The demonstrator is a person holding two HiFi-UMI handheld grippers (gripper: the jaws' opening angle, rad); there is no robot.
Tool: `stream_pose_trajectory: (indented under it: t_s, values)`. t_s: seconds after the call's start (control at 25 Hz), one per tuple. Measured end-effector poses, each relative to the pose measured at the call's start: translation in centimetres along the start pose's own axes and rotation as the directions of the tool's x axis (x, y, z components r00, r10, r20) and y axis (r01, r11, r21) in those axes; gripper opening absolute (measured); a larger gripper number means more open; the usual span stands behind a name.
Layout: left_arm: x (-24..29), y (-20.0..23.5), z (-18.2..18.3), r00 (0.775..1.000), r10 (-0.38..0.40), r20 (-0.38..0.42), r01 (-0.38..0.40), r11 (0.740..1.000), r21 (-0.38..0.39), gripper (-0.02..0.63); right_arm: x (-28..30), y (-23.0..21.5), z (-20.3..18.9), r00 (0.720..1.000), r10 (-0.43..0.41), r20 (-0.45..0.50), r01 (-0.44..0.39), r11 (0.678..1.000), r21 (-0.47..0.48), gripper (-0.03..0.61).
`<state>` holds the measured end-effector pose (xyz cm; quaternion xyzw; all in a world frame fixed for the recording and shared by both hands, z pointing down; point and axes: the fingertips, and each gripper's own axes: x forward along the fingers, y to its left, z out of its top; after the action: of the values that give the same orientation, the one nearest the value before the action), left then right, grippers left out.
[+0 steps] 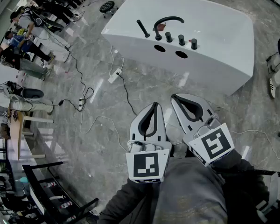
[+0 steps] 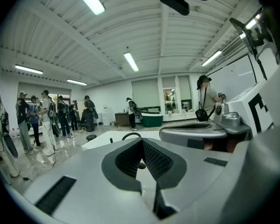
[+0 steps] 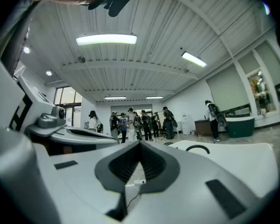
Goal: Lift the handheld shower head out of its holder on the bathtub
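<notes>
The slim black handheld shower head [image 1: 143,28] is sitting tilted in its holder on the flat deck of the glossy white bathtub [image 1: 224,36]. It is standing just beside the curved black spout [image 1: 168,19] and a row of three black knobs [image 1: 181,39]. Well apart from it, over the grey marble floor [image 1: 84,139], the left gripper [image 1: 154,105] and the right gripper [image 1: 173,97] are hovering side by side. Each is keeping its jaws pressed together on nothing.

Grey tongs [image 1: 154,104] bear black pads [image 1: 146,123] and marker cubes [image 1: 148,165].
</notes>
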<state>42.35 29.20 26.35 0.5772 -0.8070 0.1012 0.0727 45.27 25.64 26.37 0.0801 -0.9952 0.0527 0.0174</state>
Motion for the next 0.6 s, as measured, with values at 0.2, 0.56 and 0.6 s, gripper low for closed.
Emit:
stream_pose_trajectory:
  t_s: [0.2,0.56,0.6]
  values:
    - [2.8,4.1,-0.5,1.000,-0.013,0.002,0.013,1.000,-0.015,0.003,4.9,-0.2,-0.2,1.000,-0.003,-0.012,0.003,1.000,-0.013,0.003]
    - [7.6,12.9,-0.8,0.999,-0.035,0.016,0.036,0.998,-0.046,0.003,14.5,0.2,-1.1,0.999,-0.009,-0.038,0.009,1.000,0.008,0.005]
    - [8.0,13.9,-0.8,0.999,-0.036,0.016,0.036,0.998,-0.050,0.003,15.5,0.1,-1.2,0.999,-0.017,-0.044,0.017,1.000,0.010,0.004]
